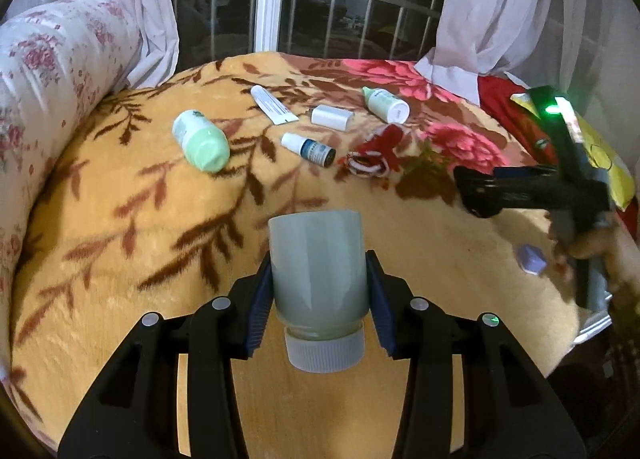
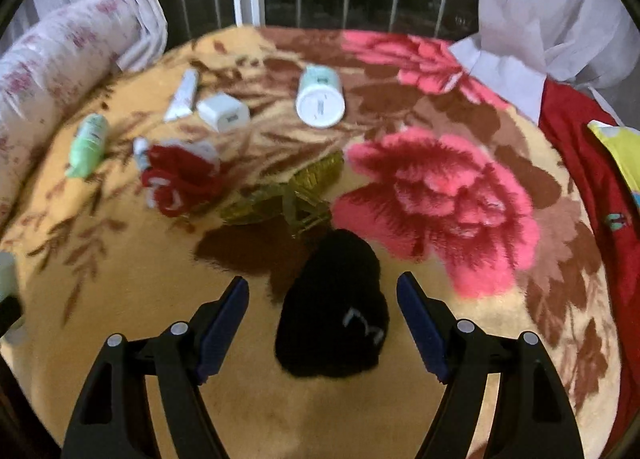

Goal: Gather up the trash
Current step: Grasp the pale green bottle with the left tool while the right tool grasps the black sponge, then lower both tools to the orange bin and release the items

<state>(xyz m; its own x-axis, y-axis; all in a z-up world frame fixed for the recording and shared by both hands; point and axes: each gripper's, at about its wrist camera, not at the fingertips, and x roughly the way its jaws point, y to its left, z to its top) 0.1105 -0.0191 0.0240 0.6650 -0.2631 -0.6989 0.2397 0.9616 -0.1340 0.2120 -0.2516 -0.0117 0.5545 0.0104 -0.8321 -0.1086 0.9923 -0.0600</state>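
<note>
I have the left claw (image 1: pixel 318 291) clamped across a pale bottle (image 1: pixel 317 279), cap toward me (secure for carrying off), while my right claw (image 2: pixel 322 323) hangs apart over the black sock (image 2: pixel 334 307) on the bed (image 2: pixel 500 319).

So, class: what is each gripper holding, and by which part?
The left gripper clamps a pale grey-green bottle by its body sides, just above the white cap. The right gripper is open, holding nothing, with a black sock between its fingers.
</note>
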